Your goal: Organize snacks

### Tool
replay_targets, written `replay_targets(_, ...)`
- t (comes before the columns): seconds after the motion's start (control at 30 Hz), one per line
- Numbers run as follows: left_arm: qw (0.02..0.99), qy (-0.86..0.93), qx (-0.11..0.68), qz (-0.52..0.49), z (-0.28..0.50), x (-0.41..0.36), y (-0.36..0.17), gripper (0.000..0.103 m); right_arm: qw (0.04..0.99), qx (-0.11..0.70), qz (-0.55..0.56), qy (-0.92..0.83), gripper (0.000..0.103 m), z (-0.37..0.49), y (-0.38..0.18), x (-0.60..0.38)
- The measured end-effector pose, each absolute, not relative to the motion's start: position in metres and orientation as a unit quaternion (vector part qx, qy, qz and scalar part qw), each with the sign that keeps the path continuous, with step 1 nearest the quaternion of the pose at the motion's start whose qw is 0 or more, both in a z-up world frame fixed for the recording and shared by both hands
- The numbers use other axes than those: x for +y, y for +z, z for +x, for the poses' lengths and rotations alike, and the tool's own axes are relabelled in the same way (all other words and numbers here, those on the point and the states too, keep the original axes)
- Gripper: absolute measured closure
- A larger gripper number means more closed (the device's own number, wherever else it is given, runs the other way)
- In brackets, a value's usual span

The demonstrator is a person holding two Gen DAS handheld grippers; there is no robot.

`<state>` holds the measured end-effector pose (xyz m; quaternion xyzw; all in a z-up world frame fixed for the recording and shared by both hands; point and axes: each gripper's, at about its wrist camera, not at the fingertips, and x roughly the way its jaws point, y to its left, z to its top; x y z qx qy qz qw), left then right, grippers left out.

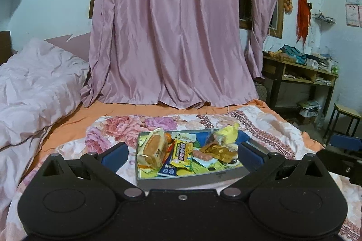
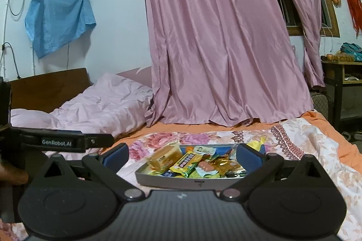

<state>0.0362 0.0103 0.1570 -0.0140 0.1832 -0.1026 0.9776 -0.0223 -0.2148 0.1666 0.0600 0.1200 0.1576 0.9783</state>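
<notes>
A grey tray [image 1: 192, 182] sits on the floral bedsheet [image 1: 108, 132], heaped with snacks: a wrapped bread loaf [image 1: 153, 150] at its left, a yellow packet [image 1: 182, 153] mid-tray, gold wrappers [image 1: 218, 150] to the right; the left gripper [image 1: 183, 150] and right gripper [image 2: 183, 153] both hover spread wide, empty, before the tray's near edge (fingers straddling it in view); bare sheet lies left and right; a pink curtain [image 1: 167, 26] hangs beyond.
</notes>
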Motion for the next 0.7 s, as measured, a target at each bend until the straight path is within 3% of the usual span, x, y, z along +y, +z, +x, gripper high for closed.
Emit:
replay_targets(0.33, 0.977, -0.092, 0.194, -0.010, -0.022, 0.019, 0.135, 0.001, 0.977, 0.118, 0.063, 0.165, 0.000, -0.062, 0.161, -0.215)
replay_targets(0.7, 0.966, -0.095, 0.239, -0.030, -0.061, 0.018, 0.070, 0.001, 0.969, 0.163, 0.072, 0.170, 0.000, -0.086, 0.116, -0.213)
